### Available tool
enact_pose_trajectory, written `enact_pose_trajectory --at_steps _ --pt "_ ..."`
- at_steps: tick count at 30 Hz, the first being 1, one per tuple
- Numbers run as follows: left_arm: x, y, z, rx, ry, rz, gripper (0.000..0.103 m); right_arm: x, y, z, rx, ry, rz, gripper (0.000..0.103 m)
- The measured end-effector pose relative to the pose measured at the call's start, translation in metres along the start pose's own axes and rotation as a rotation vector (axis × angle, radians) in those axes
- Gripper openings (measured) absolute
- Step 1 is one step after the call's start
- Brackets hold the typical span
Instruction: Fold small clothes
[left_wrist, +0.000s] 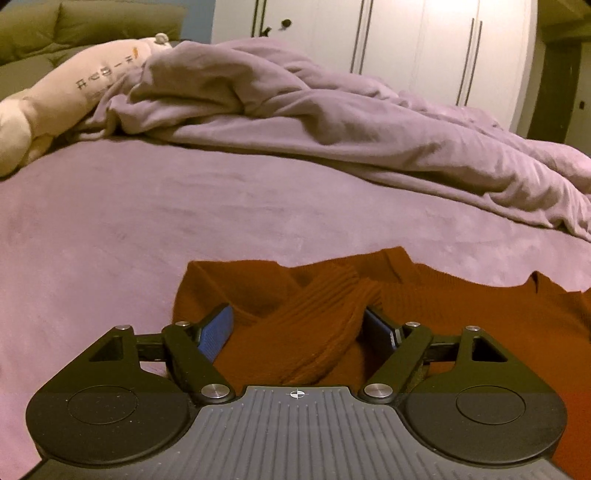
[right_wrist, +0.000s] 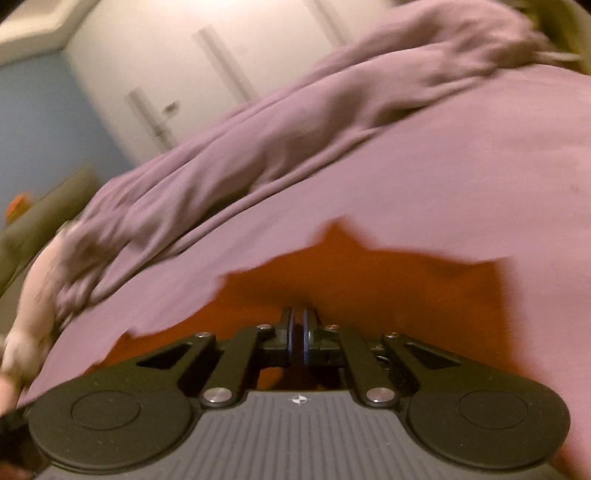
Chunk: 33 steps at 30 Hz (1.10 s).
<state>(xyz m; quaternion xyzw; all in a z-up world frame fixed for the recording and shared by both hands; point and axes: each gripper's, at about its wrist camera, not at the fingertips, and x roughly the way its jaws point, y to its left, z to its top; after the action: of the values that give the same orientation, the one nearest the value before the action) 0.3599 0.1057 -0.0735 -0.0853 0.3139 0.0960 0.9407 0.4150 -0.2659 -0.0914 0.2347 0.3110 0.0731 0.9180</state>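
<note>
A rust-orange knitted sweater lies on the purple bed sheet. In the left wrist view my left gripper is open, its blue-padded fingers standing on either side of a ribbed sleeve folded across the body. In the right wrist view, which is blurred and tilted, my right gripper is shut low over the sweater. Whether fabric is pinched between its pads is hidden.
A crumpled purple duvet is heaped across the far side of the bed. A cream plush pillow lies at the far left. White wardrobe doors stand behind the bed.
</note>
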Motion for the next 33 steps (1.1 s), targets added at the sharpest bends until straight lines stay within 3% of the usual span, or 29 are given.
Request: enact_pose_trajectory --at_steps 4,9,12,14,17,19,21,23,27,31,33 --pt "-0.009 0.003 0.004 0.005 0.022 -0.002 0.084 -0.018 -0.019 0.002 -0.020 -0.037 -0.054 0.001" --pt "-0.044 0.030 0.007 -0.032 0.045 -0.017 0.092 -0.037 -0.011 0.002 -0.128 -0.010 -0.154 0.002" --pt "-0.062 0.057 0.003 -0.046 0.069 -0.023 0.094 -0.058 0.000 -0.004 -0.249 0.010 -0.198 0.009" --pt "-0.067 0.074 -0.004 -0.043 0.087 -0.012 0.094 -0.067 0.002 -0.009 -0.299 0.016 -0.206 0.021" --pt "-0.062 0.090 -0.012 -0.050 0.141 0.078 0.092 -0.077 0.000 -0.018 -0.375 0.015 -0.236 0.021" --pt "-0.063 0.096 -0.010 -0.100 0.154 0.055 0.090 -0.082 0.002 -0.018 -0.374 0.016 -0.247 0.022" --pt "-0.065 0.091 -0.003 -0.108 0.130 0.010 0.091 -0.082 0.005 -0.017 -0.367 0.023 -0.261 0.023" --pt "-0.059 0.076 0.006 -0.053 0.114 0.003 0.091 -0.081 0.009 -0.019 -0.388 0.025 -0.272 0.025" --pt "-0.032 0.053 0.015 0.010 0.148 -0.004 0.091 -0.078 0.015 -0.017 -0.392 0.031 -0.283 0.029" --pt "-0.020 0.055 0.018 -0.084 0.169 -0.046 0.085 -0.082 0.014 -0.012 -0.386 0.016 -0.287 0.054" --pt "-0.017 0.057 0.020 -0.098 0.168 -0.050 0.084 -0.082 0.013 -0.009 -0.399 0.008 -0.287 0.054"
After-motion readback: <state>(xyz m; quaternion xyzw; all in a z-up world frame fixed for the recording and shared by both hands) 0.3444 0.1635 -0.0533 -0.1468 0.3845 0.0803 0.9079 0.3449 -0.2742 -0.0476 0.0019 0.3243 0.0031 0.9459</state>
